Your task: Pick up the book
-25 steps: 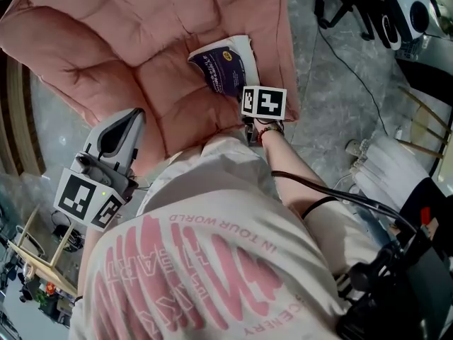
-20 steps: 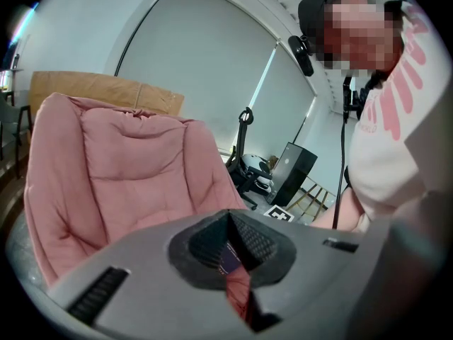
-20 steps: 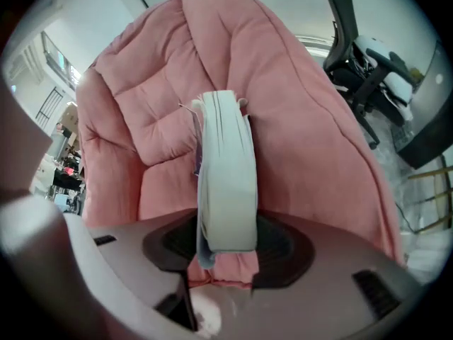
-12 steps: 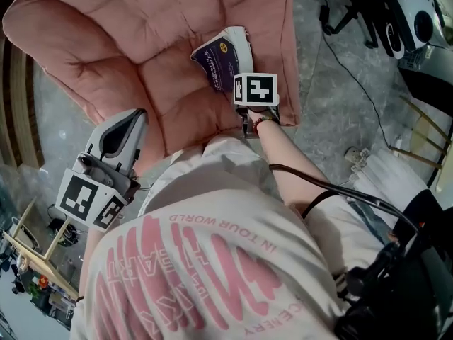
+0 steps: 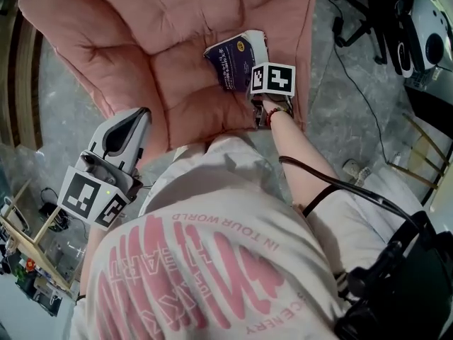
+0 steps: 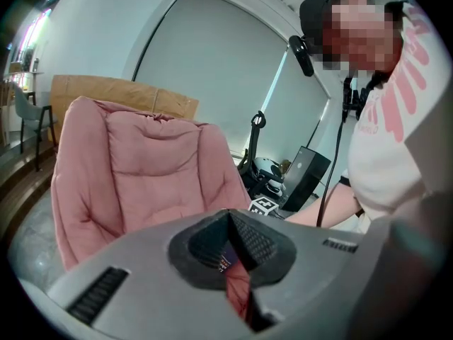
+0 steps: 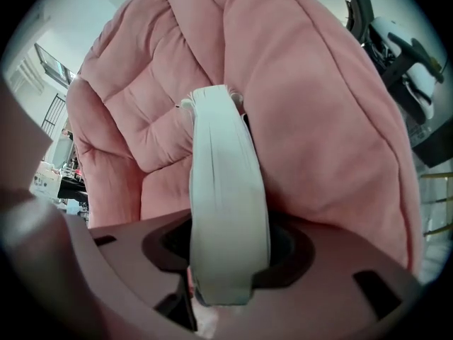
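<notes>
The book (image 5: 236, 61), purple-covered with white page edges, lies near the right edge of the pink cushioned chair (image 5: 141, 41). My right gripper (image 5: 263, 91) reaches down onto the book's near corner; its marker cube hides the jaws in the head view. In the right gripper view the book's white page block (image 7: 225, 190) fills the gap of the right gripper (image 7: 226, 257), whose jaws have just been closing on it. My left gripper (image 5: 133, 119) hangs by the chair's front left edge. In the left gripper view the left gripper (image 6: 232, 250) is shut and holds nothing.
Grey floor (image 5: 354, 98) surrounds the chair. Black cables and dark equipment (image 5: 396, 20) lie at the right. A wooden stand (image 5: 28, 246) is at the lower left. My body fills the lower middle of the head view.
The right gripper has moved up the picture from just below the book onto its near corner. The left gripper has stayed by the chair's front edge.
</notes>
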The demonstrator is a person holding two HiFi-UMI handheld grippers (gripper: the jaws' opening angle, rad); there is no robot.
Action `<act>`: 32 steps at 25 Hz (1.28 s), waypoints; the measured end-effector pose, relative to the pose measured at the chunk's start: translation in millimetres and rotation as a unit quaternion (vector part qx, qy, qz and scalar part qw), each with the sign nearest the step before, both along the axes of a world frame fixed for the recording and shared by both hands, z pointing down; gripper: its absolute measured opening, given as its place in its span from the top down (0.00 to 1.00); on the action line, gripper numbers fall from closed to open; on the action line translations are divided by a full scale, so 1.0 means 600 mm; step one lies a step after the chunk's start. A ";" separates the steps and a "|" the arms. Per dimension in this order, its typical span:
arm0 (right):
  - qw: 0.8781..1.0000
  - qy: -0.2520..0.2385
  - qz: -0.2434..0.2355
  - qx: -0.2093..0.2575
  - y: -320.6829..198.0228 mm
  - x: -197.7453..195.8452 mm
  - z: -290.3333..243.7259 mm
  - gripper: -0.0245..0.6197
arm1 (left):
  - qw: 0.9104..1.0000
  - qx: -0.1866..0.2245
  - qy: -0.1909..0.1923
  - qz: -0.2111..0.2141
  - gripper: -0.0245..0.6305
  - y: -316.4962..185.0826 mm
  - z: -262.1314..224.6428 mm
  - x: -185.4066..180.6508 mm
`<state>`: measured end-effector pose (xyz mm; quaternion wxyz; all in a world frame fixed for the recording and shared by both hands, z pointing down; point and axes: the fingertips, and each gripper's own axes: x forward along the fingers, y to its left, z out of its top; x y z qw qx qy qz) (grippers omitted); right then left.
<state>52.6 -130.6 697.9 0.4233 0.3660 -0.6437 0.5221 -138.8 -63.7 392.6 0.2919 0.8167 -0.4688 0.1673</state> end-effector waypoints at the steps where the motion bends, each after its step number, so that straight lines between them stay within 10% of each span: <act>1: 1.000 -0.003 0.000 -0.002 0.002 0.000 0.001 0.63 | 1.000 0.001 0.000 -0.002 0.95 0.004 -0.002 -0.001; 32: 0.995 -0.080 0.053 -0.015 0.033 -0.036 -0.065 0.69 | 1.000 0.019 0.017 -0.012 0.95 0.026 0.012 -0.025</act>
